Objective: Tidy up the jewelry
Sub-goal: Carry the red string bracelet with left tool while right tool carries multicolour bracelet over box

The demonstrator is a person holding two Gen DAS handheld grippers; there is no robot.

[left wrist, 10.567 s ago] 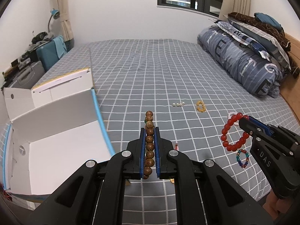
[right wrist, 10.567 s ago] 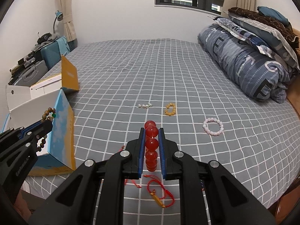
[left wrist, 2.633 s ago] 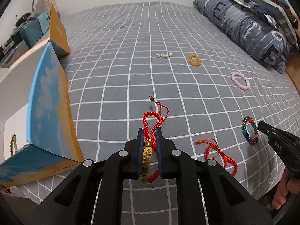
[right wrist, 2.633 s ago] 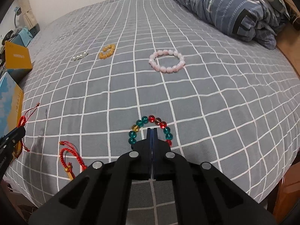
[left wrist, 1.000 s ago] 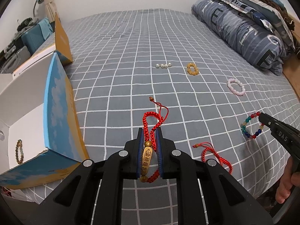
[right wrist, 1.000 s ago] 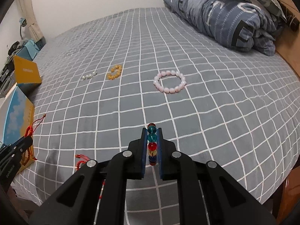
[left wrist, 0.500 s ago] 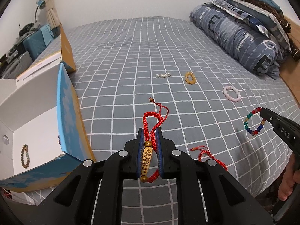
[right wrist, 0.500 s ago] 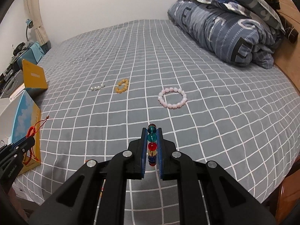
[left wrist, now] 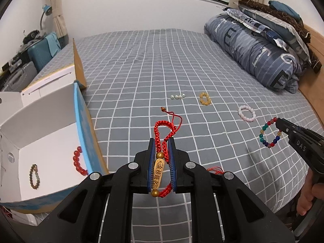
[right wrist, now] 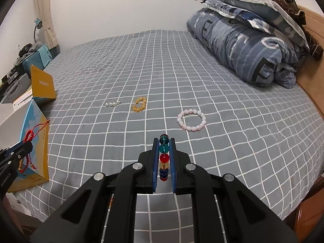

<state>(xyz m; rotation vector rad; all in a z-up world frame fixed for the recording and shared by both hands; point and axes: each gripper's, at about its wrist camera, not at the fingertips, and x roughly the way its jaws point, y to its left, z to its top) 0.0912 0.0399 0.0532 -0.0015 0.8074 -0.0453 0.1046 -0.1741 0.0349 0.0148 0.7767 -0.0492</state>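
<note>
Gripping: left gripper (left wrist: pixel 162 156) red cord bracelet (left wrist: pixel 165 139), right gripper (right wrist: pixel 164 158) multicolored beads (right wrist: pixel 164 158); box edge (left wrist: pixel 81 121) alongside.

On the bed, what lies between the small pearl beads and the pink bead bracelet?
The yellow bead bracelet lies between the pearl beads and the pink bracelet, shown in both views.

Each hand carries a matte black plastic two-finger gripper — the left gripper (left wrist: pixel 162 162) and the right gripper (right wrist: pixel 164 160) look alike: angular forked arms with cut-out windows, round silver screw heads at the joints, and flat blue pads lining the inner faces of the jaws. Seen from the side, the right one bears pale "DAS" lettering — a bare hand (left wrist: pixel 309 194) grips its handle
</note>
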